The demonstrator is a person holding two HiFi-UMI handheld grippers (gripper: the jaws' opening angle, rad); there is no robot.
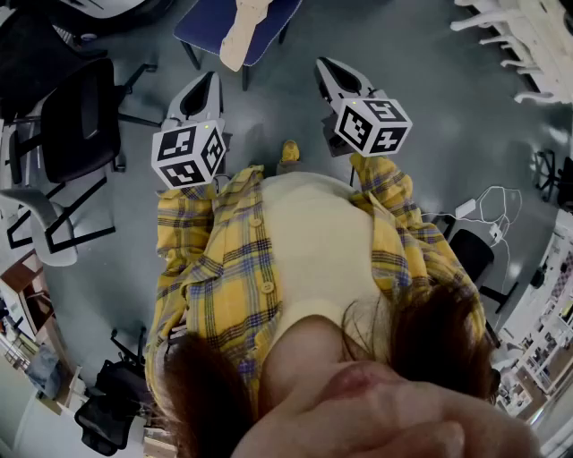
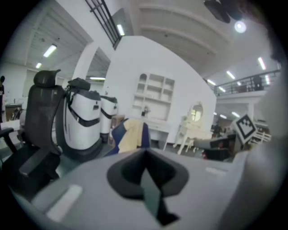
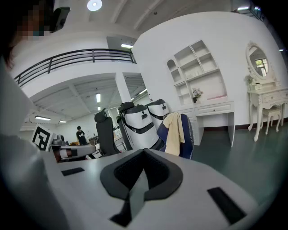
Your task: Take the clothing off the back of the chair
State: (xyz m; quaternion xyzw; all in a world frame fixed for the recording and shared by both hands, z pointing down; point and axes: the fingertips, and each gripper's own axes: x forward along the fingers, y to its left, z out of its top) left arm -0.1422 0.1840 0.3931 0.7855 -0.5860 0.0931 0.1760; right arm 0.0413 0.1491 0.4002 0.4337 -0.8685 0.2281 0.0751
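Note:
A beige piece of clothing [image 1: 242,31] hangs over the back of a blue chair [image 1: 201,27] at the top of the head view, some way in front of me. The left gripper view shows the clothing [image 2: 130,134] on the chair [image 2: 145,134] just beyond my jaws, and the right gripper view shows the clothing [image 3: 174,132] on the chair [image 3: 189,134] too. My left gripper [image 1: 199,94] [image 2: 146,152] and right gripper [image 1: 336,76] [image 3: 144,152] are held side by side, pointing at the chair and well short of it. Both are shut with nothing in them.
A black office chair [image 1: 81,116] stands to the left. Two white rounded machines [image 3: 141,126] stand beside the blue chair, with a white desk and shelves [image 3: 211,108] behind it. White furniture [image 1: 528,36] is at the far right. A person [image 3: 81,134] stands far off.

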